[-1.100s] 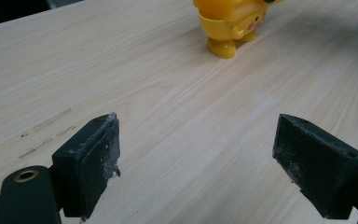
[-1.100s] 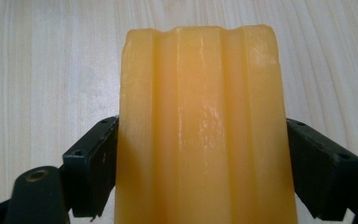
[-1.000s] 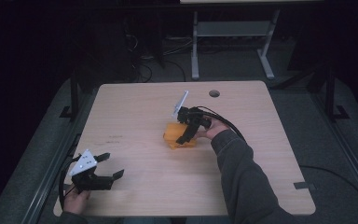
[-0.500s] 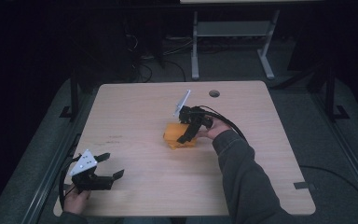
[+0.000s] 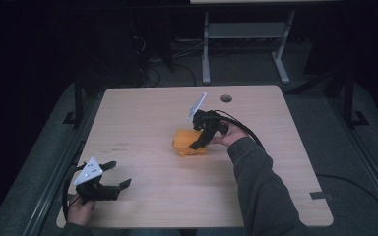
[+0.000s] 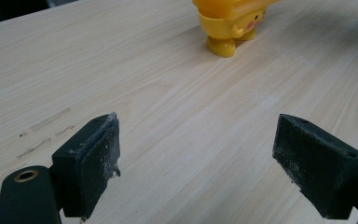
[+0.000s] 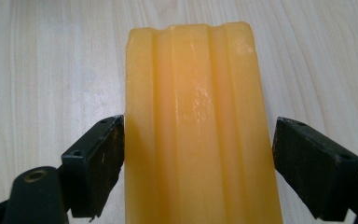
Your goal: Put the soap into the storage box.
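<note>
Apparently unlabelled, orange toy [image 7: 200,126] sits between right gripper [image 7: 198,163] fingers.

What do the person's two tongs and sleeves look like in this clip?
Both tongs, left and right, are black, each topped by a grey three-cornered plate and trailing a black cable. In the gripper views the jaws are blocky dark pads, scuffed with whitish dust, on black arms with a brass-coloured rivet. The right sleeve is dark grey-green; the left cuff at the table edge looks alike.
</note>
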The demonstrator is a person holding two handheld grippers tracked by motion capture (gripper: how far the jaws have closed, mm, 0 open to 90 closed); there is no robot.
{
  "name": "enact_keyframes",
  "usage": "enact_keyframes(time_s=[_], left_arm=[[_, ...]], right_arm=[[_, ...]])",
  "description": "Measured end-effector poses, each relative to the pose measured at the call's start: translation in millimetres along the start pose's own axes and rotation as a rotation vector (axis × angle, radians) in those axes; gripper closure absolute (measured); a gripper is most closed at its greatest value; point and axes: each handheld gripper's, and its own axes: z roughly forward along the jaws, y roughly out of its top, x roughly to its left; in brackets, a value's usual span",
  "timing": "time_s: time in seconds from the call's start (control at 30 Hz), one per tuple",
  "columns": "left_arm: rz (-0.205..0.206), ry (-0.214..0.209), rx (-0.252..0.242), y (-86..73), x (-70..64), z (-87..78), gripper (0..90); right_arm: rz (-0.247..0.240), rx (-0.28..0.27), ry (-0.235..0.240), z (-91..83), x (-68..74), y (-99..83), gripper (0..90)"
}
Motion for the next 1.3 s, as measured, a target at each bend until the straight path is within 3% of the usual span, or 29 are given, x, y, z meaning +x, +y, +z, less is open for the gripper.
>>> enact_keyframes(time_s=[1.3], left_arm=[[-0.004,-0.003,-0.001,0.1,-1.9,1.9,14.3]], right_arm=[[0.041,-0.055,-0.044,-33.4,6.7,-24.4,19.2]])
